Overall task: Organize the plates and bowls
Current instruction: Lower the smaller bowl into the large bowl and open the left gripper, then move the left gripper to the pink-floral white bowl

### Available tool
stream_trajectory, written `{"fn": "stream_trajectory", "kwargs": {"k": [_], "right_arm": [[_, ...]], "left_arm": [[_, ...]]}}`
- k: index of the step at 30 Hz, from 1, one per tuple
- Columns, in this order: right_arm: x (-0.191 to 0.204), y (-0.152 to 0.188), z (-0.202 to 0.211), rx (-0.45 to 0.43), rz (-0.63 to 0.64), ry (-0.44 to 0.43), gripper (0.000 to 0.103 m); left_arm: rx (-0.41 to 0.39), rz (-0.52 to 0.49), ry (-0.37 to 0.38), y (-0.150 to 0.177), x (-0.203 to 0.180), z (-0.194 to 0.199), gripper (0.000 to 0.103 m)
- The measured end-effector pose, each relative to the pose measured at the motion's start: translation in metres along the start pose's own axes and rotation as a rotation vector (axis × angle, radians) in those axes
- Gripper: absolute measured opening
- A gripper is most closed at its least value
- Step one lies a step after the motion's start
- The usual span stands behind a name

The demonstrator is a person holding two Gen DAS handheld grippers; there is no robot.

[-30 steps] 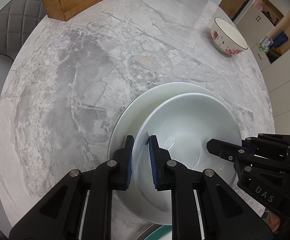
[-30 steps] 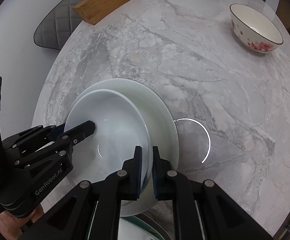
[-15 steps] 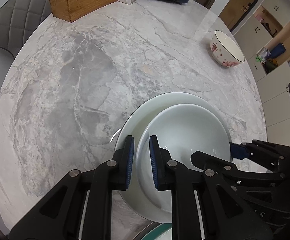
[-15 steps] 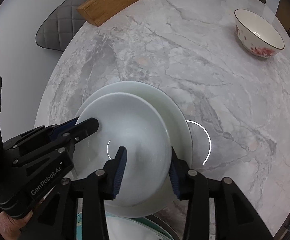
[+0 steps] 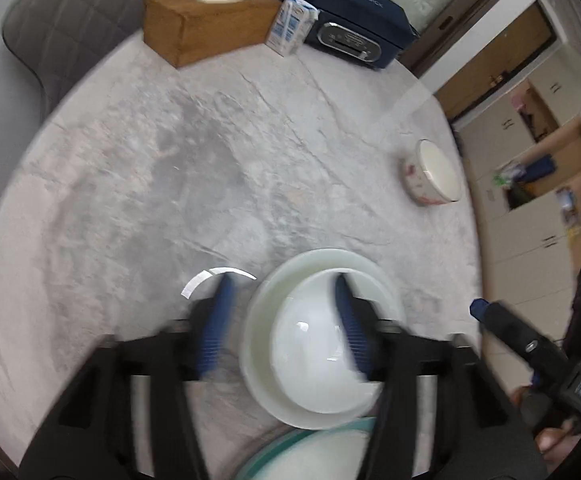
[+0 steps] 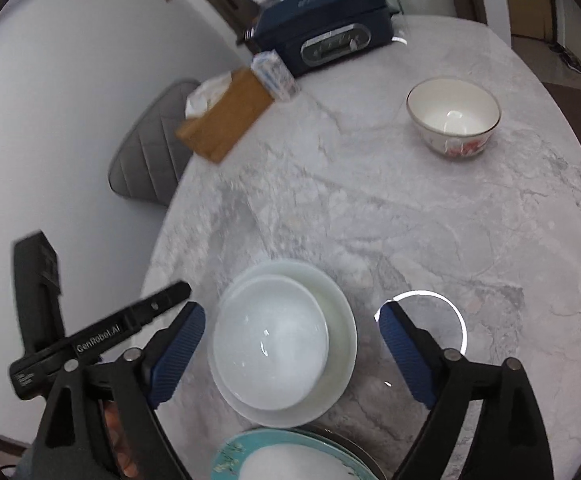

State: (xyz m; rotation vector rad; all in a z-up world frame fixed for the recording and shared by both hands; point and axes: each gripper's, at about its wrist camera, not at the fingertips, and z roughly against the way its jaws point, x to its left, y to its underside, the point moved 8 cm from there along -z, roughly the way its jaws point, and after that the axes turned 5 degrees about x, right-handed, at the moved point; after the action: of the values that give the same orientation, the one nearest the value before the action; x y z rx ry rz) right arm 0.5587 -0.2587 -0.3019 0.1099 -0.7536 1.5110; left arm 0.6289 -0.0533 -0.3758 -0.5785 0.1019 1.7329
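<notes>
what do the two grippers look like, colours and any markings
Both are black plastic frames with silver bolts and two fingers faced with ribbed blue pads. The left gripper shows white "GenRobot.AI" lettering on its side in the right wrist view. The right gripper carries blurred white lettering.

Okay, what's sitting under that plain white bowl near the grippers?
The white bowl rests on a wider white plate, whose rim shows around most of it. The plate's centre is covered by the bowl, so anything there cannot be seen. The plate lies on the marble table.

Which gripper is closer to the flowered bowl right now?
Right. The right gripper hovers open above the stacked white bowl, beside the flowered bowl; the left gripper sits farther left.
</notes>
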Motion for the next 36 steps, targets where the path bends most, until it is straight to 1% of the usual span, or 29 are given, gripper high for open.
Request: {"fn": "stream_trajectory", "kwargs": {"k": [1,2,3,4,5,6,8,9,12,14,16,19,21,22,24,27,30,36], "right_arm": [[-0.006,-0.006,0.011,-0.05,-0.033,-0.021,0.103],[-0.013,-0.012,0.021,-0.089,-0.074,-0.062,0.103],[-0.023,-0.017,0.027,-0.107,-0.134,-0.13,0.103],[-0.032,-0.02,0.03,-0.105,-0.188,-0.172,0.103],[-0.044,-0.023,0.031,-0.104,-0.229,-0.179,0.103],[-0.057,-0.026,0.036,-0.124,-0.238,-0.15,0.103],[-0.072,-0.034,0.043,-0.166,-0.206,-0.072,0.103],[-0.08,-0.038,0.044,-0.177,-0.195,-0.049,0.103],[-0.102,-0.055,0.048,-0.207,-0.182,-0.016,0.103],[-0.117,-0.067,0.048,-0.225,-0.178,0.002,0.103],[-0.137,-0.078,0.044,-0.198,-0.208,0.034,0.103],[-0.159,-0.097,0.037,-0.165,-0.238,0.047,0.103],[-0.171,-0.108,0.027,-0.109,-0.251,0.058,0.103],[-0.177,-0.113,0.021,-0.075,-0.27,0.04,0.103],[-0.188,-0.124,0.011,-0.045,-0.312,-0.007,0.103],[-0.205,-0.138,-0.001,-0.023,-0.342,0.018,0.103],[-0.217,-0.148,-0.019,0.028,-0.371,0.036,0.103],[-0.226,-0.167,-0.044,0.059,-0.354,0.04,0.102]], "left_arm": [[-0.02,0.002,0.037,-0.006,-0.003,0.004,0.06],[-0.053,-0.001,0.048,-0.014,-0.004,0.008,0.06],[-0.077,-0.01,0.058,-0.021,-0.008,0.01,0.061],[-0.088,-0.034,0.067,-0.027,-0.014,0.012,0.061],[-0.088,-0.06,0.052,-0.033,-0.02,0.011,0.061],[-0.087,-0.083,0.038,-0.038,-0.025,0.01,0.061],[-0.076,-0.127,0.033,-0.05,-0.04,0.006,0.061],[-0.075,-0.147,0.02,-0.057,-0.047,0.004,0.061],[-0.068,-0.2,0.019,-0.081,-0.072,-0.008,0.061],[-0.044,-0.224,-0.019,-0.098,-0.087,-0.021,0.061],[-0.017,-0.275,-0.031,-0.116,-0.107,-0.035,0.061],[0.008,-0.407,-0.086,-0.138,-0.142,-0.06,0.061],[0.01,-0.466,-0.115,-0.15,-0.162,-0.077,0.061],[0.019,-0.485,-0.129,-0.156,-0.171,-0.088,0.061],[0.055,-0.492,-0.141,-0.166,-0.183,-0.11,0.061],[0.084,-0.509,-0.173,-0.179,-0.197,-0.141,0.061],[0.111,-0.533,-0.2,-0.187,-0.21,-0.171,0.061],[0.14,-0.561,-0.219,-0.192,-0.221,-0.214,0.061]]}}
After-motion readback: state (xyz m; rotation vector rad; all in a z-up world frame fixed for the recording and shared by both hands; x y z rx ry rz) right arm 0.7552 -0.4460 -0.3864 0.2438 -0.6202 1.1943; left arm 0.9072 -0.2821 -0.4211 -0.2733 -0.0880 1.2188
